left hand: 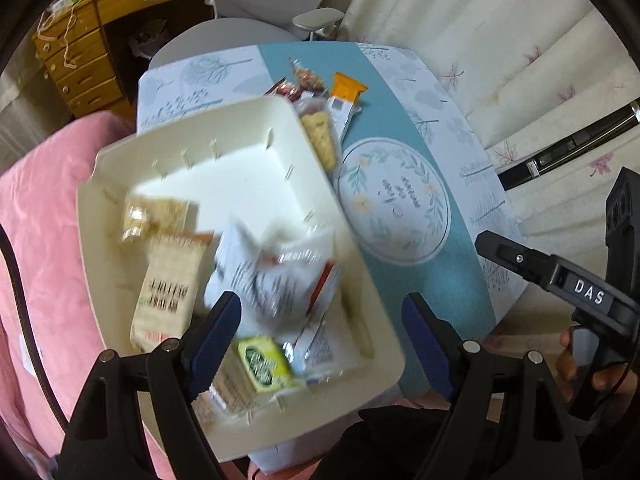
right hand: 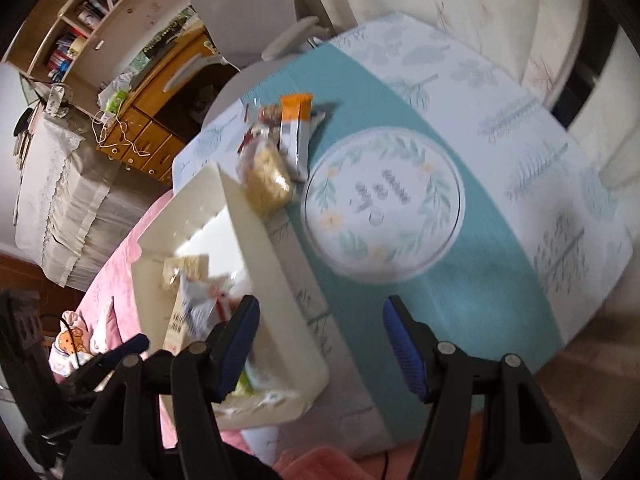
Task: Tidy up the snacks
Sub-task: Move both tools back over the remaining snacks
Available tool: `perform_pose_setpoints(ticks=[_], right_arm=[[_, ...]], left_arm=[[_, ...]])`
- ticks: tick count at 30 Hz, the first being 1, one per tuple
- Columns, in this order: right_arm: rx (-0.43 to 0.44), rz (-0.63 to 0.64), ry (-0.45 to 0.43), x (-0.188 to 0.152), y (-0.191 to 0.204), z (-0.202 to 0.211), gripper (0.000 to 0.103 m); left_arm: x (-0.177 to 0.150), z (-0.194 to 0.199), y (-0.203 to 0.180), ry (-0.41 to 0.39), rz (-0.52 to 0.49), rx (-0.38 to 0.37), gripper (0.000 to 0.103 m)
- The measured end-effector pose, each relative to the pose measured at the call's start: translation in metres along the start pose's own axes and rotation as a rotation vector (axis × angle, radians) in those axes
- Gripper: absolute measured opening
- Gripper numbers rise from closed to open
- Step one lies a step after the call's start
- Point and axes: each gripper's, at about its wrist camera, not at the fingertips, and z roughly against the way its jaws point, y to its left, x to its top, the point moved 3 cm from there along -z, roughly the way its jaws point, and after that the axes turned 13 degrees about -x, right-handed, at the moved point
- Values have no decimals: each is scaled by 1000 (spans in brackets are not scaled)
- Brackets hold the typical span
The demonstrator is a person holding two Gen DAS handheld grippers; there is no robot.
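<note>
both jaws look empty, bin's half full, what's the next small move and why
Probably send the right gripper toward the clear pack of pale crispy snack lying on the teal patterned tabletop just beyond the cream plastic bin. Its jaws stand open and empty, and that pack looks like the nearest snack still outside.

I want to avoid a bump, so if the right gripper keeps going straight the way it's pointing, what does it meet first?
Probably the bare teal tablecloth beside the white bin; the open right gripper holds nothing, though depth is unclear.
</note>
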Motion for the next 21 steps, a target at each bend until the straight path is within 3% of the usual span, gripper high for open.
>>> perform_pose_setpoints(ticks=[11, 21], right_arm=[[151, 38, -70, 82, -21, -40, 65], [264, 177, -91, 137, -2, -103, 65]], left_arm=[[95, -50, -28, 124, -42, 142, 81], [155, -108, -15, 242, 37, 198, 81]])
